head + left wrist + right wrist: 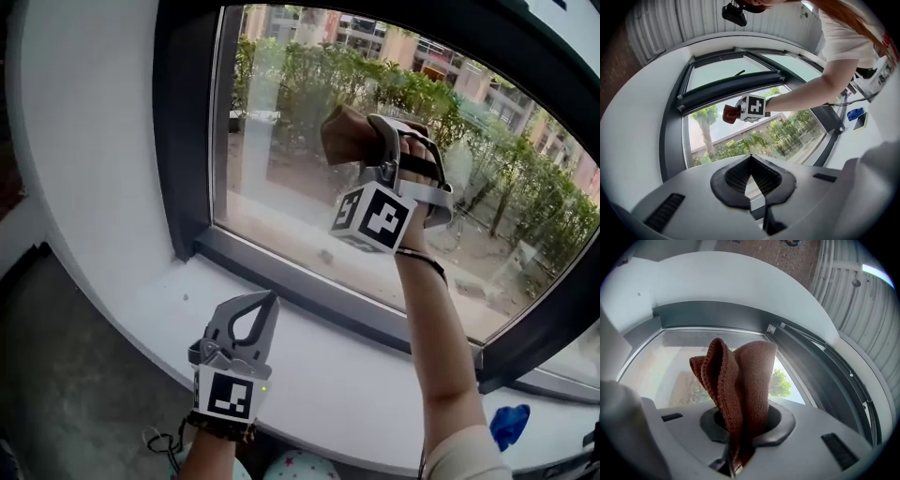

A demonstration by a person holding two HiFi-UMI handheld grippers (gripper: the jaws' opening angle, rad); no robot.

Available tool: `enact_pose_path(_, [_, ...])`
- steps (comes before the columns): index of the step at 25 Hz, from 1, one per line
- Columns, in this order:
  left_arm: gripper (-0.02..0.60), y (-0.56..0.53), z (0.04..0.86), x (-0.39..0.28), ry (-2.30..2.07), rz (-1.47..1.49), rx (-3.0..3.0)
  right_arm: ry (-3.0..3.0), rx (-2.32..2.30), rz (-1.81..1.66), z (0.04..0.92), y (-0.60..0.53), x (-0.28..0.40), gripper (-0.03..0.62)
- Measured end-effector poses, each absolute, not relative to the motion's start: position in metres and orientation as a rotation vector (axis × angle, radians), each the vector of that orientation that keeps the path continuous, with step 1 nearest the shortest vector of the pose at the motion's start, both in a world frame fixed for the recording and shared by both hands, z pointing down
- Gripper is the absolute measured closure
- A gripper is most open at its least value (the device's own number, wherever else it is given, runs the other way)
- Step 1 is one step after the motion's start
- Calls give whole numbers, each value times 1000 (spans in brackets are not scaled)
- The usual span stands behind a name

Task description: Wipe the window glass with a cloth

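Right now, your right gripper (373,131) is squeezed tight on the brown cloth (345,136). You hold it up high in front of the window glass (281,178). The cloth is bunched up in folds and pokes out past the jaws toward the glass (I can't tell if it really touches the glass or is only very close). In the right gripper view, the bottom of the cloth is pinched deep between the two jaws, and the rest stands up tall like a soft little tower. Your right arm (441,347) reaches up from the bottom of the head view to the gripper. Your left gripper (266,302) is down low over the white sill (337,384), well apart from the cloth. Its jaws are pressed together at the tips, and there is nothing between them. It points up toward the window. A dark frame (187,159) goes all around the glass. Outside, you can see green bushes (375,89) and some buildings (412,47) behind them. A small blue thing (509,424) lies on the sill far to your right, near the bottom corner of the frame.
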State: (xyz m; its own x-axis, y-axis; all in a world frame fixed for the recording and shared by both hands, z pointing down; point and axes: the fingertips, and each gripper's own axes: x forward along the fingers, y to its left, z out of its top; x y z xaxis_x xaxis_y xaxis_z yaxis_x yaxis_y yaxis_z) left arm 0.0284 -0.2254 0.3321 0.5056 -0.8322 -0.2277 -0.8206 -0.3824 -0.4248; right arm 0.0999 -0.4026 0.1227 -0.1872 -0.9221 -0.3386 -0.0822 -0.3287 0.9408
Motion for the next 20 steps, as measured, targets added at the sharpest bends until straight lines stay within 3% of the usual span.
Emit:
enact_pose_path(10, [563,-269,255,50,1244,281,-2597,-1174,1388,-1538,131,-400,101,523])
enact_pose_path(20, [563,-311,288,21,1172,252,-2501,-1116,1445,-1445,197,-407,99,525])
